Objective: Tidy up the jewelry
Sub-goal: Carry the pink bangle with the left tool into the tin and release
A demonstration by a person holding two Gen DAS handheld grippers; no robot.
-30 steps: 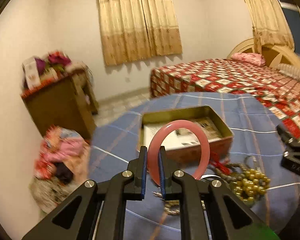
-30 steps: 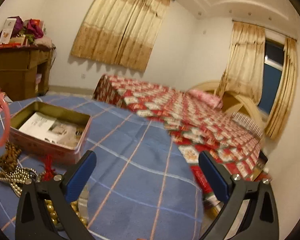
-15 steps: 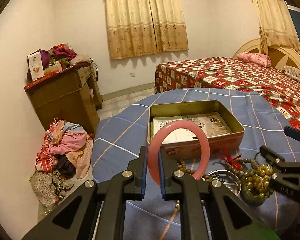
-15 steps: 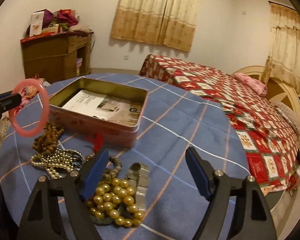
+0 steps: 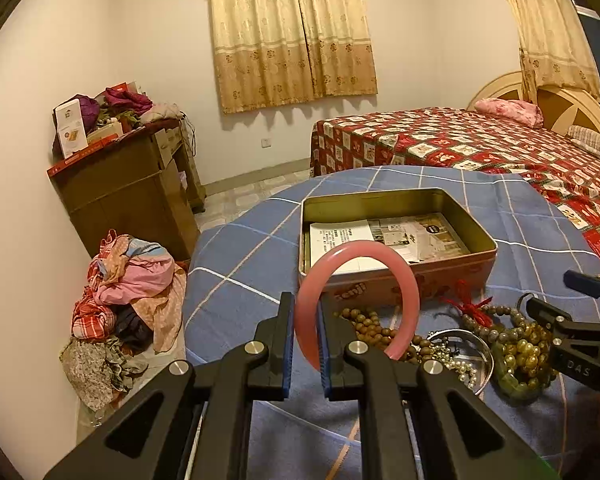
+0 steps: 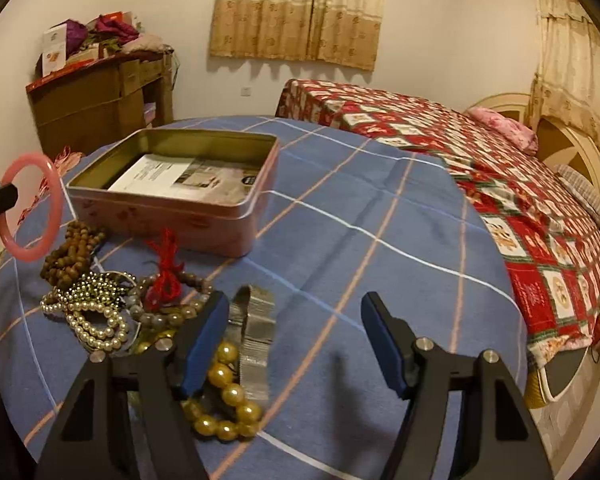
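Since a second ago the right gripper (image 6: 292, 344) has swung down from pointing out over the bed (image 6: 480, 168) to hanging low over the jewelry pile, and the left view has pulled back a bit, so more of the desk (image 5: 240, 248) shows. Going big to small: it's a bedroom with tan curtains (image 5: 292, 32), a wooden cabinet (image 5: 128, 192) stacked with stuff and a heap of clothes (image 5: 128, 292) on the floor beside it. That desk is round with a blue checked cloth, soft fabric, so I'd guess beads can snag or drag it. An open pink tin (image 5: 392, 240) sits on it with printed leaflets inside. Just in front of the tin is the tangle: brown wooden beads (image 6: 70, 252), a pearl strand (image 6: 96, 320), a red tassel (image 6: 166, 268), a silver mesh band (image 6: 256, 340) and chunky gold beads (image 6: 224, 400). The left gripper (image 5: 306, 344) is clamped on the pink bangle (image 5: 356, 292), pinching its left side so it stands upright in the air above the desk, short of the tin. It looks rigid, light and smooth, probably slippery, so a pinch across the band seems right. The strands will be floppy, better lifted from the middle. Right gripper is wide open, holding nothing.
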